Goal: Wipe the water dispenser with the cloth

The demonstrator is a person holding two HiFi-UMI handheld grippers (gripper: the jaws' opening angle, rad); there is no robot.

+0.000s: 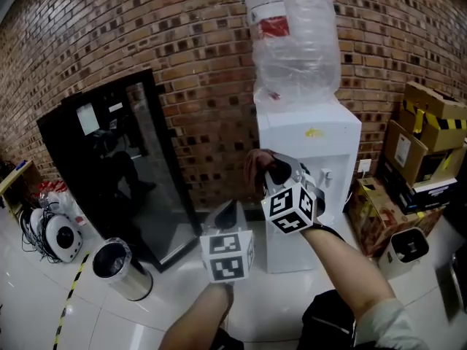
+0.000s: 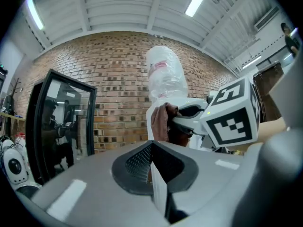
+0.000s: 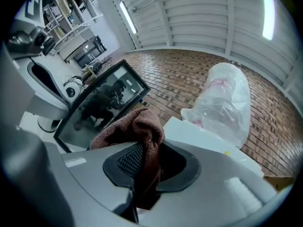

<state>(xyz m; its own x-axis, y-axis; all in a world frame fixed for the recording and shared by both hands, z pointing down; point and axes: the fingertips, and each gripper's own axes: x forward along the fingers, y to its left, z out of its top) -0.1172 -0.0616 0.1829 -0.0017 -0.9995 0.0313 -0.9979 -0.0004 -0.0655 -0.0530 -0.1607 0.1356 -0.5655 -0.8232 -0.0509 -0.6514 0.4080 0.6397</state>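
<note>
The white water dispenser (image 1: pixel 310 141) stands against the brick wall with a clear bottle (image 1: pixel 292 35) upside down on top. My right gripper (image 1: pixel 268 172) is shut on a brown cloth (image 1: pixel 257 165), held in front of the dispenser's left front edge; I cannot tell if cloth and dispenser touch. In the right gripper view the cloth (image 3: pixel 137 126) bulges out between the jaws, with the dispenser (image 3: pixel 199 134) and bottle (image 3: pixel 225 103) beyond. My left gripper (image 1: pixel 226 214) is lower and to the left, its jaws shut with nothing between them. The left gripper view shows its gripper (image 2: pixel 151 148), the cloth (image 2: pixel 161 119) and the right gripper (image 2: pixel 187 115).
A black glass-door cabinet (image 1: pixel 124 159) stands left of the dispenser. A steel bin (image 1: pixel 120 268) sits on the white tiled floor in front of it. Cardboard boxes (image 1: pixel 423 144) and a small white bin (image 1: pixel 405 250) crowd the right side. Round white devices (image 1: pixel 55 232) lie far left.
</note>
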